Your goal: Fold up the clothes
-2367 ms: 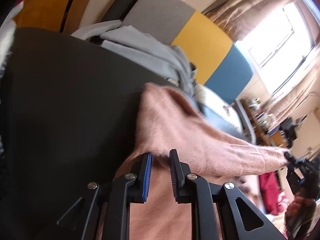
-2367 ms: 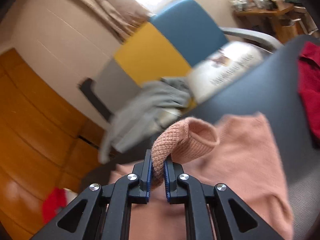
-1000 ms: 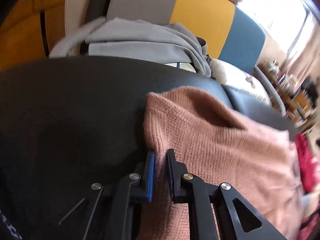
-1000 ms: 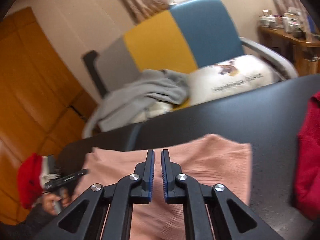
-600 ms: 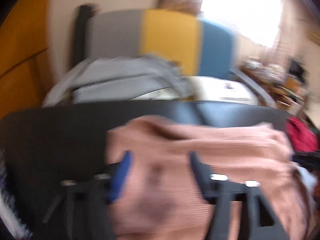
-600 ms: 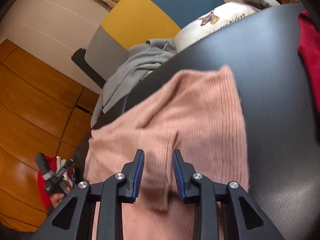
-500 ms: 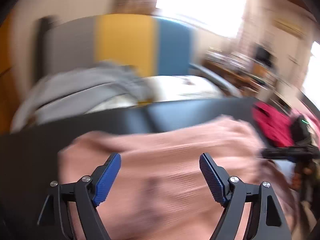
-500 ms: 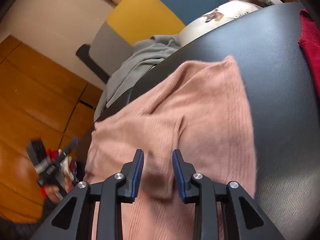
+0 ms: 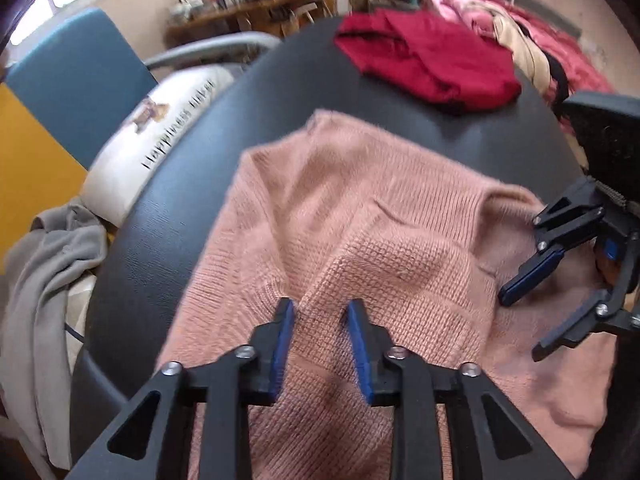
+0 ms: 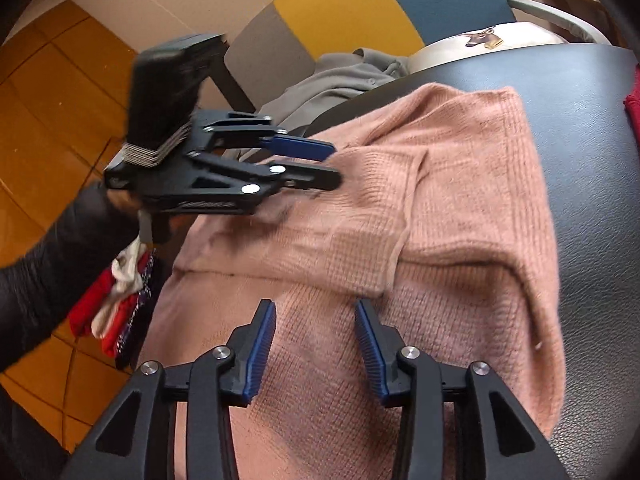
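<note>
While the pink sweater lay partly folded on the black table, both the left gripper and right gripper were held spread above it, pinching nothing.

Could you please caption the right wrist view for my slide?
Both open tongs hover over a pink knit sweater on a black table.
</note>
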Demonstrator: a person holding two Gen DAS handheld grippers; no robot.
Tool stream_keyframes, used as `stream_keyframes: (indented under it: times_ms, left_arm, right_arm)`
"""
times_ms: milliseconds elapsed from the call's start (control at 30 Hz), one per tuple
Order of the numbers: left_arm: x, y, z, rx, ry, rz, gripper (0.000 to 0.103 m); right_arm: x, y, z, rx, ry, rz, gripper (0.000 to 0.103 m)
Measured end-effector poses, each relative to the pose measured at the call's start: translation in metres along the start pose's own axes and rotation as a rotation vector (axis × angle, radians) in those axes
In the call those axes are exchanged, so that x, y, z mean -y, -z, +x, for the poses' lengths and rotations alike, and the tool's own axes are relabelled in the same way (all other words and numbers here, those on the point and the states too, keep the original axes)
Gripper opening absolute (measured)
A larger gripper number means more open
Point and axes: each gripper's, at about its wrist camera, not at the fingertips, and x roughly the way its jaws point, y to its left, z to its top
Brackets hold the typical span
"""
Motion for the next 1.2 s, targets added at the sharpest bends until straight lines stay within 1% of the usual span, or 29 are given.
stream_keyframes:
  times_ms: [33, 167, 233, 300, 333, 367, 433, 500, 567, 600, 633, 667, 700, 767, 800, 833, 900, 1000, 1033, 1067, 1133, 1200]
  left_arm:
    - [0.0, 0.0, 0.0, 0.0, 0.006, 0.0, 0.009]
    - [-0.005, 0.006, -0.033, 0.13, 0.027, -0.081, 0.007]
    - [-0.015, 0.008, -0.048, 0.199, 0.017, -0.142, 0.007]
    - [-0.03, 0.007, -0.054, 0.244, -0.007, -0.197, 0.007]
    - [-0.039, 0.006, -0.051, 0.249, -0.017, -0.227, 0.007]
    - [-0.045, 0.004, -0.039, 0.22, -0.03, -0.244, 0.007]
    - [-0.05, 0.002, -0.012, 0.144, -0.06, -0.235, 0.007]
    - [-0.05, 0.002, 0.002, 0.116, -0.056, -0.233, 0.007]
    - [-0.052, 0.004, -0.001, 0.141, -0.049, -0.268, 0.008]
    - [-0.055, 0.006, -0.005, 0.151, -0.036, -0.295, 0.009]
    - [-0.057, 0.009, -0.01, 0.163, -0.03, -0.323, 0.012]
    - [-0.06, 0.013, -0.017, 0.176, -0.031, -0.352, 0.012]
    - [-0.062, 0.018, -0.026, 0.197, -0.035, -0.382, 0.012]
    - [-0.067, 0.03, -0.049, 0.261, -0.048, -0.445, 0.019]
    - [-0.068, 0.039, -0.062, 0.296, -0.055, -0.483, 0.033]
    - [-0.067, 0.053, -0.076, 0.334, -0.064, -0.53, 0.051]
    - [-0.065, 0.084, -0.102, 0.403, -0.087, -0.625, 0.064]
    - [-0.06, 0.141, -0.125, 0.46, -0.131, -0.765, 0.064]
    - [-0.056, 0.163, -0.13, 0.469, -0.152, -0.819, 0.063]
    - [-0.054, 0.18, -0.132, 0.474, -0.169, -0.86, 0.063]
    - [-0.055, 0.198, -0.131, 0.474, -0.189, -0.905, 0.061]
    - [-0.056, 0.217, -0.131, 0.474, -0.21, -0.95, 0.06]
  right_arm:
    - [-0.001, 0.002, 0.001, 0.0, -0.005, 0.003, 0.044]
    - [0.006, 0.006, 0.0, 0.016, -0.034, 0.024, 0.045]
    - [0.009, 0.007, -0.001, 0.019, -0.044, 0.03, 0.045]
    - [0.01, 0.007, -0.001, 0.022, -0.052, 0.029, 0.045]
    - [0.011, 0.008, -0.001, 0.022, -0.055, 0.029, 0.045]
    - [0.01, 0.008, -0.001, 0.023, -0.052, 0.026, 0.045]
    - [0.009, 0.008, 0.0, 0.025, -0.043, 0.019, 0.045]
    - [0.008, 0.008, 0.0, 0.029, -0.034, 0.013, 0.045]
    - [0.007, 0.01, 0.001, 0.032, -0.028, 0.005, 0.045]
    - [0.007, 0.01, 0.001, 0.033, -0.032, 0.004, 0.045]
    - [0.008, 0.01, 0.002, 0.032, -0.039, 0.008, 0.045]
    - [0.01, 0.009, 0.002, 0.032, -0.05, 0.017, 0.045]
    - [0.012, 0.009, 0.001, 0.031, -0.056, 0.024, 0.045]
    - [0.012, 0.007, 0.0, 0.039, -0.054, 0.04, 0.045]
    - [0.011, 0.006, -0.002, 0.047, -0.049, 0.057, 0.045]
    - [0.01, 0.005, -0.004, 0.055, -0.045, 0.073, 0.045]
    - [-0.001, 0.003, -0.008, 0.084, -0.061, 0.073, 0.047]
    - [-0.02, -0.008, -0.006, 0.11, -0.146, 0.097, 0.047]
    - [-0.026, -0.012, -0.001, 0.116, -0.144, 0.103, 0.047]
    - [-0.024, -0.02, 0.0, 0.117, -0.16, 0.147, 0.047]
    - [-0.024, -0.027, 0.017, 0.105, -0.209, 0.249, 0.047]
    - [-0.017, -0.03, 0.03, 0.114, -0.185, 0.35, 0.047]
